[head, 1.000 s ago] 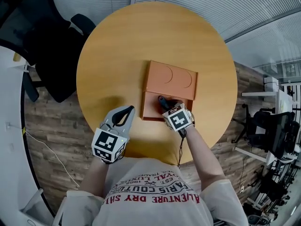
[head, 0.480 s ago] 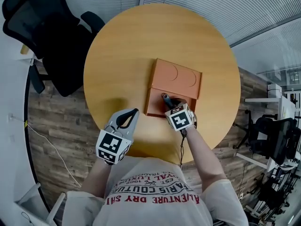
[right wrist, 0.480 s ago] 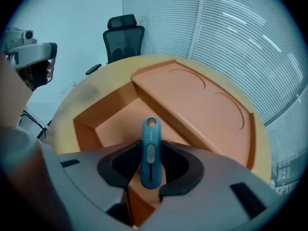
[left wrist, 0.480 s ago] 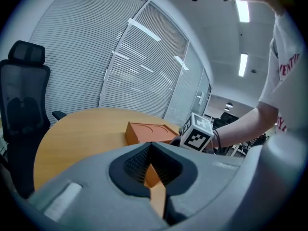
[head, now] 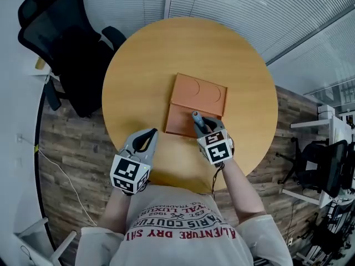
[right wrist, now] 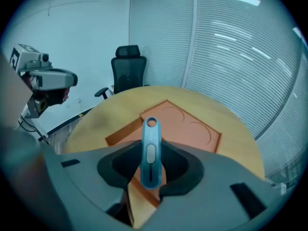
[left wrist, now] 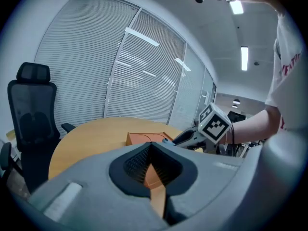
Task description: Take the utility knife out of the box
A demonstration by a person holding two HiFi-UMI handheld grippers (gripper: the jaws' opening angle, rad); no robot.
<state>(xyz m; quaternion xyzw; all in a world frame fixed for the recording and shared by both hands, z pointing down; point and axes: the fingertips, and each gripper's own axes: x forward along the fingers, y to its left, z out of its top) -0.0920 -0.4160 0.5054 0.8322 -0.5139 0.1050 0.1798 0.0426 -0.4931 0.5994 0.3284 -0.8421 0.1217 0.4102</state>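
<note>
An orange box (head: 198,95) lies open on the round wooden table (head: 138,65), its lid folded back. My right gripper (head: 201,125) is shut on a blue-grey utility knife (head: 196,119), which hangs just above the box's near tray. In the right gripper view the knife (right wrist: 150,143) stands upright between the pads of the right gripper (right wrist: 150,163), over the box (right wrist: 190,124). My left gripper (head: 151,132) hovers left of the box with its tips together and nothing in them. From the left gripper (left wrist: 151,146) view, the box (left wrist: 143,138) and the right gripper (left wrist: 190,137) lie ahead.
A black office chair (head: 69,51) stands at the table's left edge. Window blinds run along the far side. Wood-plank floor surrounds the table, and more chairs and desks (head: 316,165) stand at the right.
My right gripper has risen with the knife, lifting it out of the box tray. My left gripper has moved up a little, staying left of the box.
</note>
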